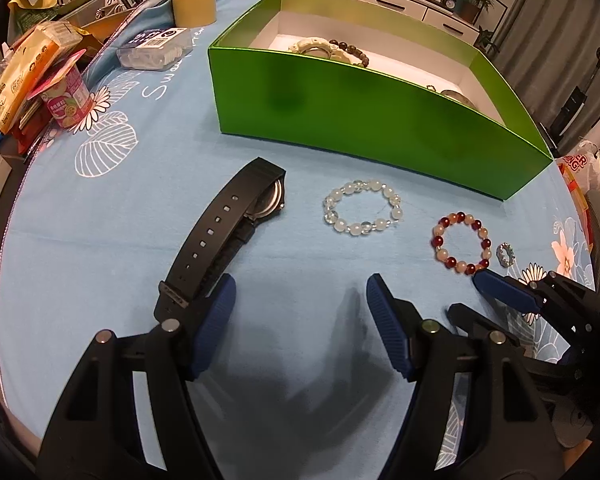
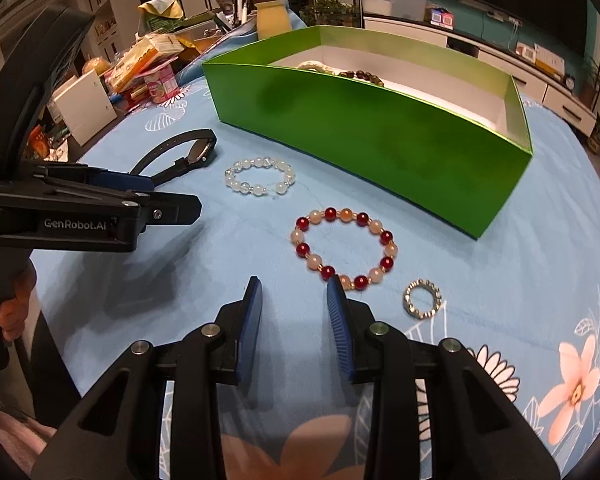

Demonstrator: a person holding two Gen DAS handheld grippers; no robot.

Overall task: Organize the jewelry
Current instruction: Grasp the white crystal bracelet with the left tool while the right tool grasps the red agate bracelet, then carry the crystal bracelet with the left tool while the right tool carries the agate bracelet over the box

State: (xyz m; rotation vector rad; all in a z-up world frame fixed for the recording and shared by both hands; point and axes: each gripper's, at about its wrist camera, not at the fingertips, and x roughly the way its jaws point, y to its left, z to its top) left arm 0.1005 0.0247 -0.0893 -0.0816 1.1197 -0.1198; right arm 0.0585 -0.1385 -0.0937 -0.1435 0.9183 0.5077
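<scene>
Left wrist view, watch (image 1: 220, 236) strap lengthwise — toward box (image 1: 364, 120)

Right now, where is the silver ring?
The ring lies on the blue cloth at the right end of the jewelry row, just right of the red bracelet and near the right tool.

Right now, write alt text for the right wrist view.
The open right tongs hover over a blue floral cloth, near a red and pale bead bracelet and a silver ring. Beyond lie a clear bead bracelet, a black watch and an open green box; the left tongs enter from the left.
</scene>
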